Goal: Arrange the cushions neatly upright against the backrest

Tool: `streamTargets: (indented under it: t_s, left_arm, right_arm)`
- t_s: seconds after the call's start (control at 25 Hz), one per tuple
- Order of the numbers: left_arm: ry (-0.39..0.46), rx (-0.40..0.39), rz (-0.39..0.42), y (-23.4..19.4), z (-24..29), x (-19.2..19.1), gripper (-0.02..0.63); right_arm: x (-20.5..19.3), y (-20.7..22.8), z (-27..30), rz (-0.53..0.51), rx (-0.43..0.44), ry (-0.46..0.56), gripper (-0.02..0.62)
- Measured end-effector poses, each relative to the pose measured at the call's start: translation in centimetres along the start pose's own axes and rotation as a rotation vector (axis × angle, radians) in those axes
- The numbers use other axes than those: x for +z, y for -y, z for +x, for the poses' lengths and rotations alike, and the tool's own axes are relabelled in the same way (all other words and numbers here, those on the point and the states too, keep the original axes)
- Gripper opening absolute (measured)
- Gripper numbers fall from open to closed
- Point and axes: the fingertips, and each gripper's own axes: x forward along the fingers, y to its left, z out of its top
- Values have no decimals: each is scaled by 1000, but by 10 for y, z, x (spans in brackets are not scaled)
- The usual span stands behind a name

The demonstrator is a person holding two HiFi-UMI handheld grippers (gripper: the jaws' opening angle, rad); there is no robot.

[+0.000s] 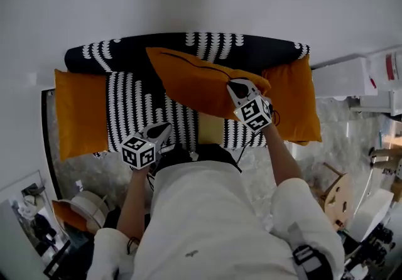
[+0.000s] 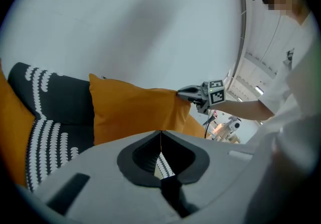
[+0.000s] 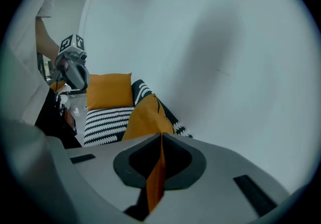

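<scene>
A left-end orange cushion [image 1: 78,112] is lying at the sofa's [image 1: 94,53] left side. Just beside it, the left tool [image 1: 162,131] is pinching shut on the black-and-white patterned fabric [image 1: 135,100] at the seat's front. The middle orange cushion [image 1: 195,84] is slanting before the backrest [image 1: 251,49], its right corner being gripped by the closed right tool [image 1: 237,87]. A right-end orange cushion [image 1: 295,100] is lying just beyond.

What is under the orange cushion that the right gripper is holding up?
The black-and-white patterned seat shows around the orange cushion, with a yellowish patch at its lower edge. The right gripper is shut on the cushion; whatever lies directly beneath is covered.
</scene>
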Motion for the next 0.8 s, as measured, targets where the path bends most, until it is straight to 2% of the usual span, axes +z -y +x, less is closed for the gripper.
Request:
streamTargets:
  t_s: [0.24,0.44,0.6,0.72,0.8]
  left_arm:
    - [71,154,-102,5,-7,-3,12]
    - [70,251,-136,15,-6,-9,12]
    - [85,294,-153,23,4,-3,12]
    - [75,303,-157,29,13,-4,12]
    - [66,315,-162,31,15,-7,12]
  right_arm:
    - [32,12,67,-92,114,132,15]
    - [43,27,118,-108,146,227,14]
    - [27,30,165,-114,185,210,14]
    - [0,32,191,-130,200,147,14]
    - [-20,35,200,-94,199,97,14]
